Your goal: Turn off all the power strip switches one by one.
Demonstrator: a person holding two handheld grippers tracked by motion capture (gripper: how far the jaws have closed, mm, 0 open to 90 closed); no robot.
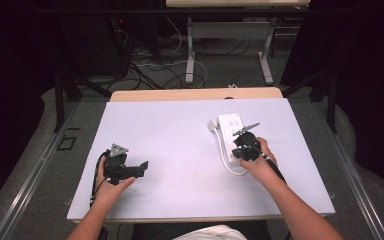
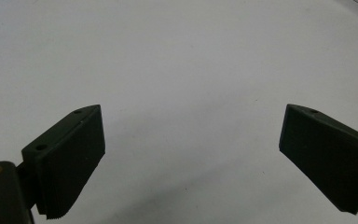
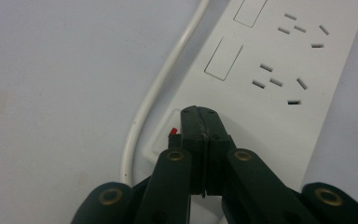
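A white power strip (image 1: 229,129) lies at the table's right middle, its white cable (image 1: 228,164) looping along its left side. In the right gripper view the power strip (image 3: 265,107) shows several sockets, and a rocker switch (image 3: 164,138) with a red mark at its near end. My right gripper (image 3: 199,115) is shut, jaws pressed flat together with nothing between them, and its tips rest at that switch. From above, the right gripper (image 1: 241,144) sits over the strip's near end. My left gripper (image 1: 139,169) rests open at the left. Its jaws (image 2: 191,154) stand wide over bare table.
The white table top (image 1: 180,150) has a wooden strip (image 1: 195,94) along its far edge. Beyond it the floor holds tangled cables (image 1: 150,70) and another table's legs (image 1: 190,55). Dark curtains hang on both sides.
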